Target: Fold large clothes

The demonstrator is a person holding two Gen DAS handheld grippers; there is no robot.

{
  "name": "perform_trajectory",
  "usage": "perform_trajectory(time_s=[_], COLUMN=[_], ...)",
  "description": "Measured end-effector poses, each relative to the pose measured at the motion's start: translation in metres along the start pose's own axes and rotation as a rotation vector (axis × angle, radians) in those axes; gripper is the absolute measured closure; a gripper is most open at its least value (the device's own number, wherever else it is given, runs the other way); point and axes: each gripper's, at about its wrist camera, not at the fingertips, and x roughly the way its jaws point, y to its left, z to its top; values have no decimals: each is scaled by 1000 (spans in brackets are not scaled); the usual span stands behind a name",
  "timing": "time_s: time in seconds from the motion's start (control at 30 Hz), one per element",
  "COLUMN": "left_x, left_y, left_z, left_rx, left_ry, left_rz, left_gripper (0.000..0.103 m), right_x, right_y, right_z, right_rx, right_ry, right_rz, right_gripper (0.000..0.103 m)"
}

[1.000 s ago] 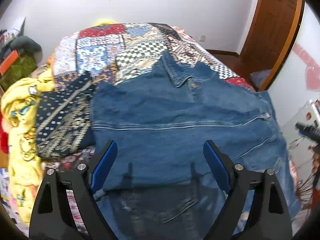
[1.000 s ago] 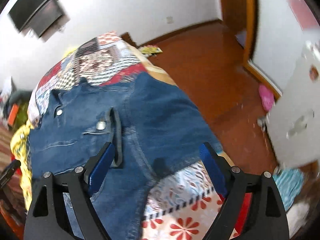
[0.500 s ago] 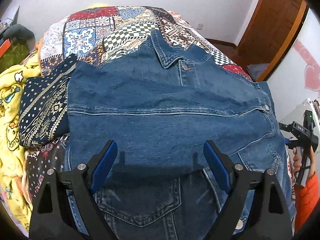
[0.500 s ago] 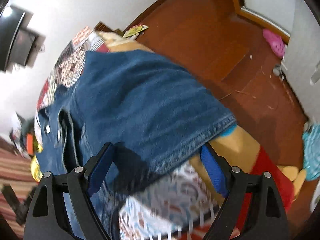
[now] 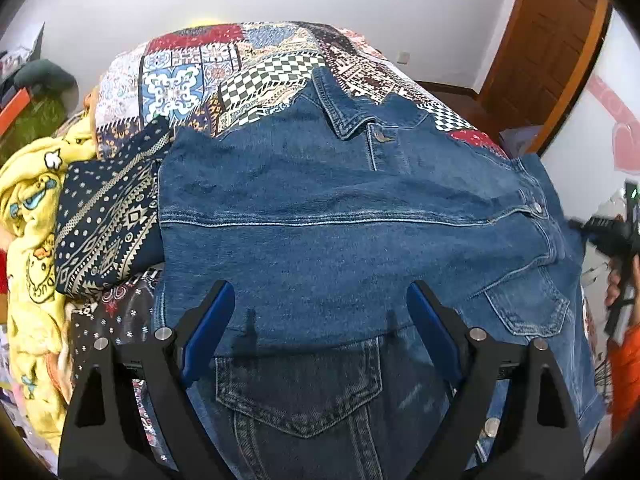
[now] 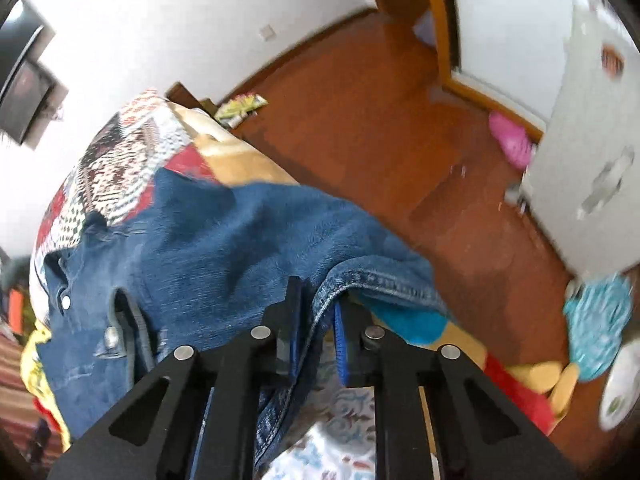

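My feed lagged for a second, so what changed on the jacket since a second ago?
The right claw, open a second ago, has shut on the hem of the denim jacket at the bed's floor-side edge. The left claw stays open over the jacket, holding nothing. The folded patterned cloth lies where it was.

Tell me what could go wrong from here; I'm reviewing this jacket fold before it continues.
The right gripper pinches only the hem edge of the denim jacket, so the heavy cloth might slip free when pulled. The left gripper hangs open above it, so nothing pins the folded sleeve and it could shift. That hem overhangs the patchwork bedspread edge, so the jacket might slide toward the floor.
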Motion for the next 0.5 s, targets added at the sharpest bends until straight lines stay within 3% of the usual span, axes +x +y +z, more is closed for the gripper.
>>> perform_trajectory(time_s=[0.2, 0.3, 0.4, 0.5], left_x=[-15, -23, -31, -37], left_y=[-3, -3, -2, 0], left_z=[-5, -6, -8, -10], left_rx=[35, 40, 37, 33], left_ry=[-31, -50, -64, -69], left_rz=[-10, -14, -23, -31], left_gripper=[15, 15, 15, 15], right_x=[-69, -97, -101, -84], right_y=[40, 81, 111, 136], right_z=[11, 5, -12, -39], right_rx=[-108, -218, -323, -424], right_ry=[-147, -188, -176, -108], right_rz=[101, 169, 213, 226], right_gripper=[92, 92, 92, 92])
